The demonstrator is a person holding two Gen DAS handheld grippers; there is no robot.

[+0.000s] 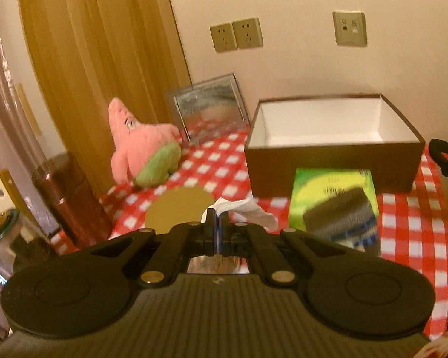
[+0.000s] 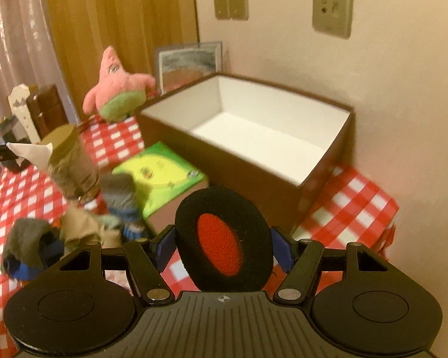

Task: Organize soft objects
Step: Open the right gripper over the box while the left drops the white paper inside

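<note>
Only the right view shows the right hand-held gripper (image 2: 224, 249) squeezing a black-and-red ear pad (image 2: 224, 238) near the empty box (image 2: 248, 125), while the left hand-held gripper (image 1: 217, 223) pinches a white tissue (image 1: 248, 208) above the bench (image 1: 409, 226).

A surface draped in red-and-white checked cloth (image 2: 110, 143) carries it all. On it sits an open brown cardboard box with a white inside (image 2: 254, 137), touching the green and yellow flat packet (image 2: 161, 173) in front. A pink plush starfish (image 2: 116, 89) sits farther back, crumpled grey and blue fabric pieces (image 2: 30, 247) nearer.
</note>
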